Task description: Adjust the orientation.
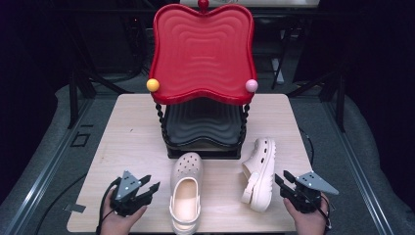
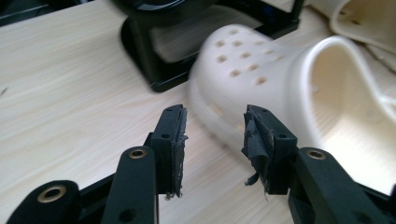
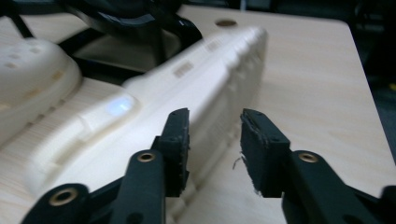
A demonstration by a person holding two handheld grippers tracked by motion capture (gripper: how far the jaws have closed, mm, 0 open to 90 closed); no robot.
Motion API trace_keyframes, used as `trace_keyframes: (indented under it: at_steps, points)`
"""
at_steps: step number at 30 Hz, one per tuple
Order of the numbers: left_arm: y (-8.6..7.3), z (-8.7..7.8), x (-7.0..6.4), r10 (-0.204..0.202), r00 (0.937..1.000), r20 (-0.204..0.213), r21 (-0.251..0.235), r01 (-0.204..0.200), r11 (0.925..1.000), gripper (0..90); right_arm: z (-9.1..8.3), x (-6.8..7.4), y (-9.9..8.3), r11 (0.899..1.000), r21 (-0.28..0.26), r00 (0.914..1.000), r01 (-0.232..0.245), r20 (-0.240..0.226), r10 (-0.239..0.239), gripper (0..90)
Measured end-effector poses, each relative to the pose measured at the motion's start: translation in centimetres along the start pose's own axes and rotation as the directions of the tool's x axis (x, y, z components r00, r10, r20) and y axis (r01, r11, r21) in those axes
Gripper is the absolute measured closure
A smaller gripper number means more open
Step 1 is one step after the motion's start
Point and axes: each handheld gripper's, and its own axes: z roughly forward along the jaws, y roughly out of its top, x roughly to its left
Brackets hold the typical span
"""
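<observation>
Left clog: the left clog (image 1: 186, 193) lay sole-down near the table's front edge, toe toward the rack, heel opening toward the person.
Right clog: the right clog (image 1: 260, 174) lay tipped on its side, sole facing the right gripper, toe near the rack's front right corner.
Left gripper: the left gripper (image 1: 148, 187) was held just left of the left clog; jaws apart, nothing between them, not touching the shoe.
Right gripper: the right gripper (image 1: 283, 178) sat just right of the right clog's sole; jaws apart and empty, contact with the sole could not be told.
Obstruction: a two-tier rack (image 1: 203, 122), red tray (image 1: 203, 54) above black tray (image 1: 203, 123), stood directly behind both clogs.
Open room: bare table (image 1: 132, 132) lay left of the rack and a narrower strip right of it.
Edges: both hands were at the front edge.
</observation>
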Motion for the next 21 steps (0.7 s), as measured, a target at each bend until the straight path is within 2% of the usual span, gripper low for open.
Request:
trace_keyframes:
  at_steps: [3,4,5,6,8,9,10,13,21]
  points:
    - [-1.1,-0.4,1.7,-0.080,0.9967,-0.016,-0.028,0.080,0.9965,54.7,-0.2,1.3,0.9,0.999,-0.042,0.9987,0.032,-0.037,-0.034,68.1]
    - [-1.1,-0.4,1.7,-0.080,0.9967,-0.016,-0.028,0.080,0.9965,53.4,-0.2,1.3,0.9,0.999,-0.042,0.9987,0.032,-0.037,-0.034,68.1]
    - [-1.3,-0.4,2.5,-0.132,0.9912,-0.006,-0.044,0.132,0.9903,52.9,-0.1,2.3,1.3,0.996,-0.050,0.9960,0.069,-0.054,-0.071,72.2]
    - [-1.3,-0.4,2.5,-0.132,0.9912,-0.006,-0.044,0.132,0.9903,52.7,-0.1,2.3,1.3,0.996,-0.050,0.9960,0.069,-0.054,-0.071,72.2]
    - [-1.5,-0.5,3.0,-0.162,0.9867,-0.004,-0.070,0.162,0.9843,52.6,0.3,3.1,1.4,0.992,-0.030,0.9910,0.122,-0.052,-0.124,74.5]
    - [-1.6,-0.5,3.2,-0.163,0.9866,-0.003,-0.072,0.163,0.9841,52.3,0.7,3.5,1.3,0.988,-0.008,0.9862,0.157,-0.051,-0.157,76.0]
    - [-1.6,-0.5,3.2,-0.163,0.9866,-0.003,-0.072,0.163,0.9841,52.3,0.7,3.5,1.3,0.988,-0.008,0.9862,0.157,-0.051,-0.157,76.0]
    - [-1.8,-0.2,3.4,-0.169,0.9856,-0.008,-0.061,0.168,0.9839,52.2,1.4,3.6,0.8,0.980,0.049,0.9809,0.191,-0.048,-0.188,80.9]
    - [-1.9,-0.1,3.4,-0.150,0.9886,-0.017,-0.063,0.148,0.9869,52.3,0.9,3.1,0.6,0.985,0.047,0.9857,0.167,-0.032,-0.165,87.2]
